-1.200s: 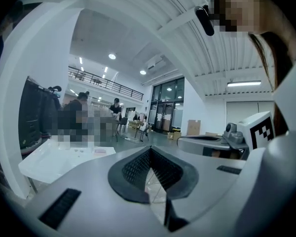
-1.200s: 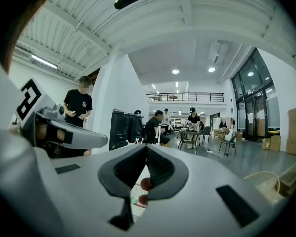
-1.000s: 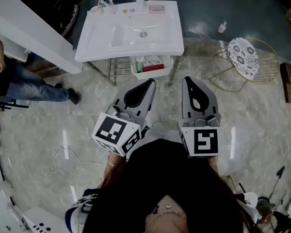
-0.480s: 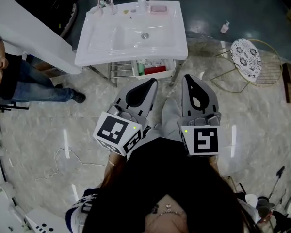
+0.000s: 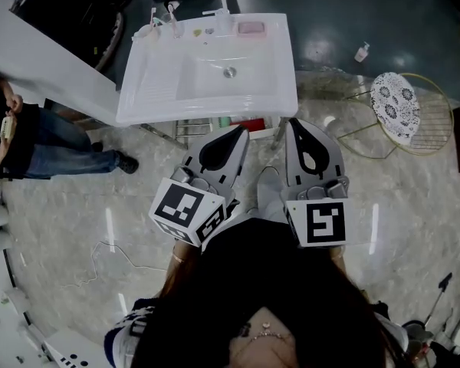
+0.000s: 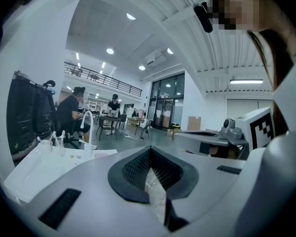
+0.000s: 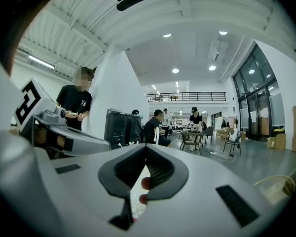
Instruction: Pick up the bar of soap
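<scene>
A pink bar of soap [image 5: 251, 27] lies on the back rim of the white washbasin [image 5: 157, 90], right of the faucet [image 5: 219, 10]. Both grippers are held low in front of the person, short of the basin's front edge and well apart from the soap. My left gripper [image 5: 239, 131] is shut with nothing in it; its jaws meet in the left gripper view [image 6: 149, 149], with the basin [image 6: 49, 164] off to the left. My right gripper [image 5: 298, 123] is also shut and empty [image 7: 145, 149].
A basket with a red item [image 5: 248, 123] sits under the basin. Toothbrush cups [image 5: 158, 24] stand at the basin's back left. A person [image 5: 31, 133] stands at the left. A round patterned stool [image 5: 395, 106] and a small bottle [image 5: 361, 52] are at the right.
The basin has drawn nearer and lower in the head view, its front edge now almost over the gripper tips. Both grippers keep the same pose, shut.
</scene>
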Demonstrator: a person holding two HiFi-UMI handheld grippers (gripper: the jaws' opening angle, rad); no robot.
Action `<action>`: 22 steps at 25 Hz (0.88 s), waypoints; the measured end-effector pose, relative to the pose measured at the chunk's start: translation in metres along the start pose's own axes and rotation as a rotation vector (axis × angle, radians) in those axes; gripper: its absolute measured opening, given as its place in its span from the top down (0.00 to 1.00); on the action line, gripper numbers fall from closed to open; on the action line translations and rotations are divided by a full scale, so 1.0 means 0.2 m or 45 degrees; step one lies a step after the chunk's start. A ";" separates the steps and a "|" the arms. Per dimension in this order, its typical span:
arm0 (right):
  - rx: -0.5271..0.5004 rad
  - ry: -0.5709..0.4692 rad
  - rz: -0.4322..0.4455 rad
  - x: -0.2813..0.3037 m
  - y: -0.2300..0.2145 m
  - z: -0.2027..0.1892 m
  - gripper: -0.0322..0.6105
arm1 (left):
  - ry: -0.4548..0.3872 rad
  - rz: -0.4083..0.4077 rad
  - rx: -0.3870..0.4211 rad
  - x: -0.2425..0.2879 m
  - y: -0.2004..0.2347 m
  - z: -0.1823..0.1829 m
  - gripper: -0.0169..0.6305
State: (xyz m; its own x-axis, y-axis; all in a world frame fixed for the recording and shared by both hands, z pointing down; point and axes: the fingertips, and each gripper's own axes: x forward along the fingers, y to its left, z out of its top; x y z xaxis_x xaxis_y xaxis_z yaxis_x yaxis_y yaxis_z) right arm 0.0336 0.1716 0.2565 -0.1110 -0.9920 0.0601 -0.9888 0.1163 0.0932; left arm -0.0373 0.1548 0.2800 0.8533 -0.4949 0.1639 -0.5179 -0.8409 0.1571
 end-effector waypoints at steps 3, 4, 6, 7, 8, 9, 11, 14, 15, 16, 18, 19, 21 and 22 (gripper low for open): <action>0.013 -0.009 0.009 0.10 -0.09 0.01 0.94 | -0.003 -0.002 0.015 0.13 0.04 0.04 0.96; 0.014 -0.007 0.014 0.14 -0.12 0.00 0.94 | -0.003 -0.001 0.016 0.17 0.06 0.05 0.96; 0.018 -0.005 0.028 0.20 -0.17 0.00 0.94 | -0.008 0.006 0.018 0.26 0.10 0.08 0.96; 0.024 -0.007 0.036 0.24 -0.20 0.00 0.94 | -0.008 0.011 0.018 0.30 0.11 0.09 0.96; 0.033 -0.010 0.046 0.27 -0.22 0.00 0.94 | -0.005 0.016 0.015 0.34 0.13 0.10 0.96; 0.041 -0.016 0.056 0.30 -0.25 0.00 0.94 | 0.000 0.022 0.011 0.37 0.15 0.10 0.96; 0.046 -0.029 0.073 0.36 -0.30 0.01 0.94 | 0.005 0.033 0.004 0.45 0.18 0.12 0.96; 0.024 -0.035 0.095 0.44 -0.38 0.01 0.94 | -0.004 0.054 0.009 0.54 0.22 0.15 0.96; 0.018 -0.034 0.103 0.46 -0.40 0.01 0.94 | -0.007 0.064 0.010 0.57 0.23 0.17 0.96; 0.017 -0.032 0.112 0.48 -0.42 0.01 0.94 | -0.011 0.076 0.008 0.59 0.24 0.18 0.96; 0.030 -0.021 0.134 0.52 -0.46 -0.01 0.94 | -0.022 0.102 -0.003 0.63 0.27 0.19 0.96; 0.034 -0.015 0.146 0.55 -0.47 -0.02 0.94 | -0.024 0.113 -0.009 0.64 0.29 0.19 0.96; 0.029 -0.005 0.161 0.60 -0.51 -0.04 0.94 | -0.018 0.133 -0.017 0.67 0.32 0.20 0.96; 0.024 -0.001 0.165 0.63 -0.52 -0.04 0.94 | -0.014 0.143 -0.020 0.68 0.34 0.19 0.96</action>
State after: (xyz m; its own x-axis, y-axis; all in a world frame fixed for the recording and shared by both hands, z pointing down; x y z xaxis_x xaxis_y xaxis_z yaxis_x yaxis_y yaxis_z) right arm 0.1232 0.0351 0.2629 -0.2379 -0.9688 0.0695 -0.9679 0.2424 0.0664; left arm 0.0452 0.0216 0.2750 0.7902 -0.5886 0.1706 -0.6114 -0.7762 0.1539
